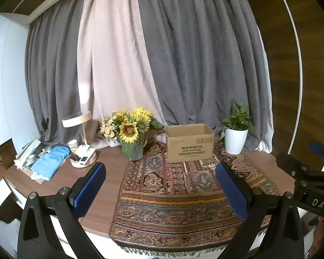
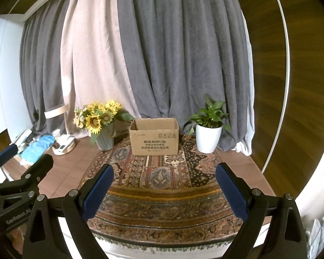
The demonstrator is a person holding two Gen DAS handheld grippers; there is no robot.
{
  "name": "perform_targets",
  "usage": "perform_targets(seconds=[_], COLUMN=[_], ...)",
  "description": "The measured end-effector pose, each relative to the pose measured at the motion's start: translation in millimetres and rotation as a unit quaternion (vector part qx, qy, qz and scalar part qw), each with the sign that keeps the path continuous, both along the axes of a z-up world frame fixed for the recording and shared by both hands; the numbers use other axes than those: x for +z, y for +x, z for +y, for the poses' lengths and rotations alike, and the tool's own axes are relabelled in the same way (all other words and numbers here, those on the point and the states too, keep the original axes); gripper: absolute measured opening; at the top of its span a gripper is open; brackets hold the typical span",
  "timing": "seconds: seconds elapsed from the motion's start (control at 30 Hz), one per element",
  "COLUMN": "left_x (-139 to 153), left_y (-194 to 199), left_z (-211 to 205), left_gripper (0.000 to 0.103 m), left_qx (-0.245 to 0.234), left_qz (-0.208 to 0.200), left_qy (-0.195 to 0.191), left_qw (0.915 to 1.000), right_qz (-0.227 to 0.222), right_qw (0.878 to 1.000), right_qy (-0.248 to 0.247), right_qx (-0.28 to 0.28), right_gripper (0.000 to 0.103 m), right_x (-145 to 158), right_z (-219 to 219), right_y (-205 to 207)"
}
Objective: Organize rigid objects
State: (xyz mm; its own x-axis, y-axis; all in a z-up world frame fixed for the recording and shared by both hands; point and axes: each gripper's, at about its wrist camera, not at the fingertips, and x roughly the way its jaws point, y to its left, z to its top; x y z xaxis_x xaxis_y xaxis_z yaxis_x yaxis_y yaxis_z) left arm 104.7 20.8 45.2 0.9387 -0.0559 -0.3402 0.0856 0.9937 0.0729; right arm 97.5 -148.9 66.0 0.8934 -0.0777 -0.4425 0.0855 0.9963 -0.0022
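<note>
An open cardboard box (image 1: 189, 143) stands on the patterned rug (image 1: 175, 196) at the back middle of the wooden table; it also shows in the right wrist view (image 2: 155, 136). My left gripper (image 1: 161, 191) is open and empty, held above the rug's near part. My right gripper (image 2: 164, 192) is open and empty, also above the near rug (image 2: 162, 205). The right gripper's body shows at the right edge of the left wrist view (image 1: 308, 177); the left gripper's body shows at the left edge of the right wrist view (image 2: 17, 179).
A sunflower vase (image 1: 132, 129) stands left of the box, a white potted plant (image 1: 235, 132) right of it. At far left are a desk lamp (image 1: 76, 119), a round tray with small items (image 1: 84, 158), a blue cloth (image 1: 50, 160) and papers. Curtains hang behind.
</note>
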Motion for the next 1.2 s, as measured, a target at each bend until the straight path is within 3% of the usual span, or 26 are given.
perform_targets(seconds=[1.2], left_x=[1.1], left_y=[-8.6], left_z=[-4.8], left_gripper=[0.103], left_qx=[-0.008], left_qz=[-0.005], left_qy=[0.001], left_qw=[1.0000], right_qz=[-0.005], right_qw=[1.000], right_qy=[0.001], right_qx=[-0.002], right_gripper=[0.096], right_x=[1.7], right_z=[-5.2], right_y=[-9.7])
